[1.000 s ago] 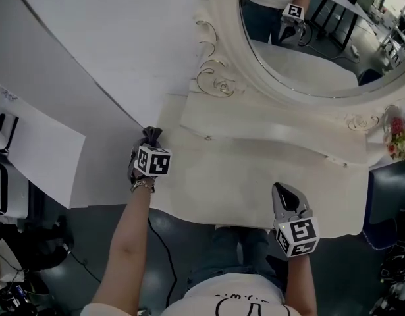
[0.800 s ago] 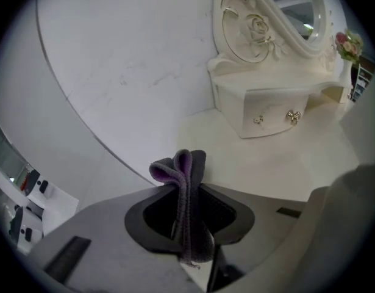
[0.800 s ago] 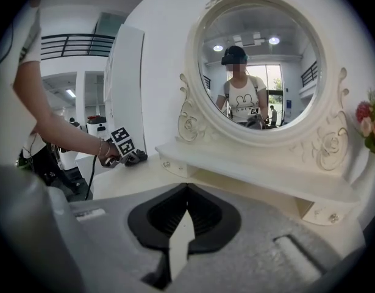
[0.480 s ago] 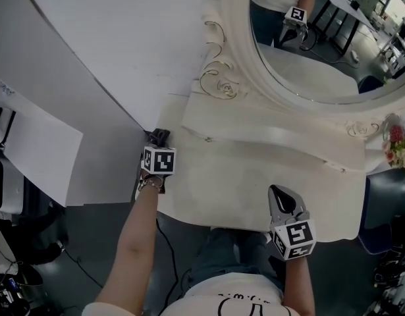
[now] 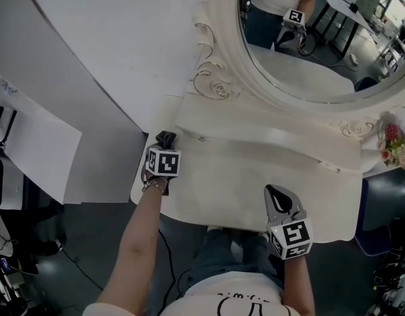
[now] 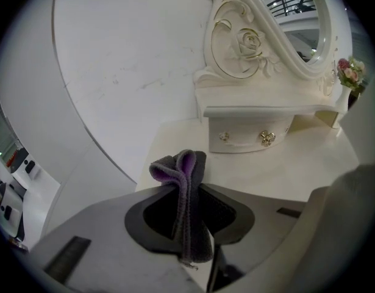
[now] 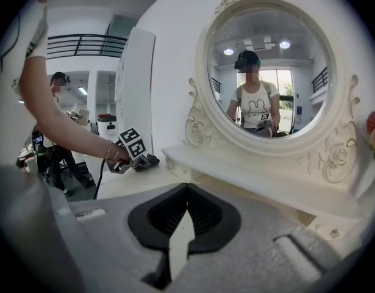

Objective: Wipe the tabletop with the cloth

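The cloth (image 6: 187, 182) is grey with a purple inner side, folded and standing up between the jaws of my left gripper (image 6: 188, 224), which is shut on it. In the head view the left gripper (image 5: 165, 140) is over the left end of the cream tabletop (image 5: 222, 176), with the cloth (image 5: 166, 136) at its tip close to the drawer shelf (image 5: 268, 135). My right gripper (image 5: 276, 191) hovers near the table's front edge, shut with nothing in it. The right gripper view shows its own jaws (image 7: 186, 215) closed and the left gripper (image 7: 147, 161) far off at the left.
A round mirror (image 5: 307, 38) in an ornate white frame rises behind the shelf. A small vase of flowers (image 5: 394, 140) stands at the table's right end. A white curved wall (image 5: 110, 51) borders the table's left side. The person's legs are under the front edge.
My left gripper has carried the cloth rightward from the table's left edge onto the tabletop. The right gripper has barely moved.
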`<state>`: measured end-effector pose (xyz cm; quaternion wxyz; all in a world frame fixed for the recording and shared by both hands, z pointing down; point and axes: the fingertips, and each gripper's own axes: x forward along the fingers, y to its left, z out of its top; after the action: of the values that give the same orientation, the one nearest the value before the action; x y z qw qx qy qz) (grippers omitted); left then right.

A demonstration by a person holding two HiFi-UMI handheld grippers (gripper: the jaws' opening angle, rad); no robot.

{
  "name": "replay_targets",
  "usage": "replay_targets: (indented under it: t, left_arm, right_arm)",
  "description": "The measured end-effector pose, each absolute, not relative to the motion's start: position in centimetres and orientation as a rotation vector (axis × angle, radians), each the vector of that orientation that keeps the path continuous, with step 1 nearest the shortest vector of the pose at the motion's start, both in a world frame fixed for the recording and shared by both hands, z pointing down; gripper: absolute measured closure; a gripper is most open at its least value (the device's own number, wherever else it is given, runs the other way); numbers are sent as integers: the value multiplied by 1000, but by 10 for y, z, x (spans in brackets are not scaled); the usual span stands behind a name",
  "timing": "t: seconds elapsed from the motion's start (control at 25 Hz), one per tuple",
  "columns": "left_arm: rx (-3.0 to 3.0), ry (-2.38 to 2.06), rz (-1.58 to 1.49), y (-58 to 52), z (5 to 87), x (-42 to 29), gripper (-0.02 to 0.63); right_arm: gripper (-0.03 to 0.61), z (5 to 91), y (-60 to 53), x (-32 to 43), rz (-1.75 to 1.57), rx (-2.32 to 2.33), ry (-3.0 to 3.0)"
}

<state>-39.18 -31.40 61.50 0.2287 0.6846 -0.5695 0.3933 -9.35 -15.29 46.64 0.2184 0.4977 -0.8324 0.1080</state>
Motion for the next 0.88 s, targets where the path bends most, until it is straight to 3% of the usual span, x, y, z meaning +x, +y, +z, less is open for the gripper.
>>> replay_targets:
  t: [0.88]
  left_arm:
    - [1885, -1537, 1259, -287, 619, -296, 523]
  right_arm:
    - [578, 453, -124, 3, 287, 1419, -2311]
